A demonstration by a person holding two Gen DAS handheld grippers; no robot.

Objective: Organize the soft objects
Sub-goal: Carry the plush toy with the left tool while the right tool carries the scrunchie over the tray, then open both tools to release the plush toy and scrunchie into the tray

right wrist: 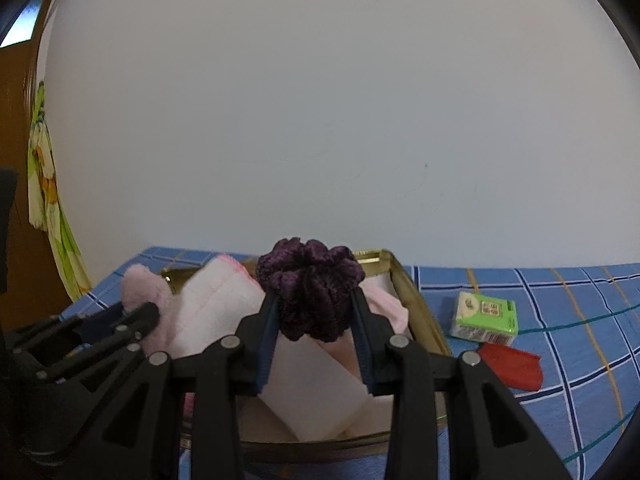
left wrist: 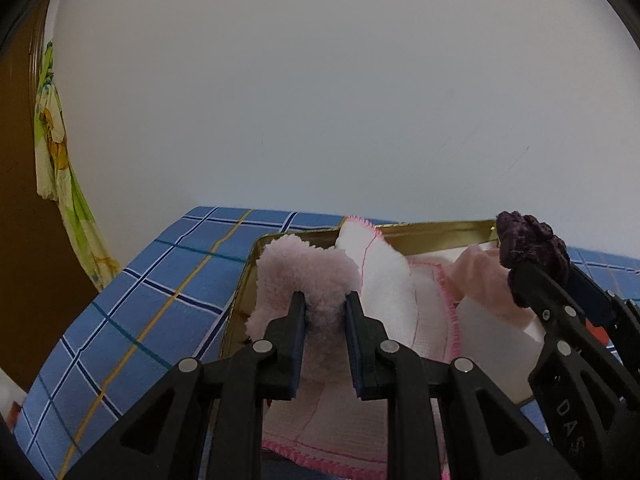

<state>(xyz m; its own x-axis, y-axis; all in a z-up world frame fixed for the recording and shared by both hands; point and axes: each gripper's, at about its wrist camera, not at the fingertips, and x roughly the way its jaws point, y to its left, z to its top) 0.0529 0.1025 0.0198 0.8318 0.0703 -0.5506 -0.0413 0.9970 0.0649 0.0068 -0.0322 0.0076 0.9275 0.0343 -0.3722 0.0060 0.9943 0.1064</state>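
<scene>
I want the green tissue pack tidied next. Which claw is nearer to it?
Right. The right claw, shut on the purple scrunchie, is beside the green tissue pack; the left claw is beyond it.

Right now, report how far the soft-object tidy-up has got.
Already in the gold tin: a white towel with pink stitching, a pale pink cloth and white blocks.

In hand: the left gripper is shut on a fluffy pink piece and the right gripper on a purple scrunchie, both over the tin, not released.

Left out on the blue checked cloth: a red item and a green packet.
</scene>
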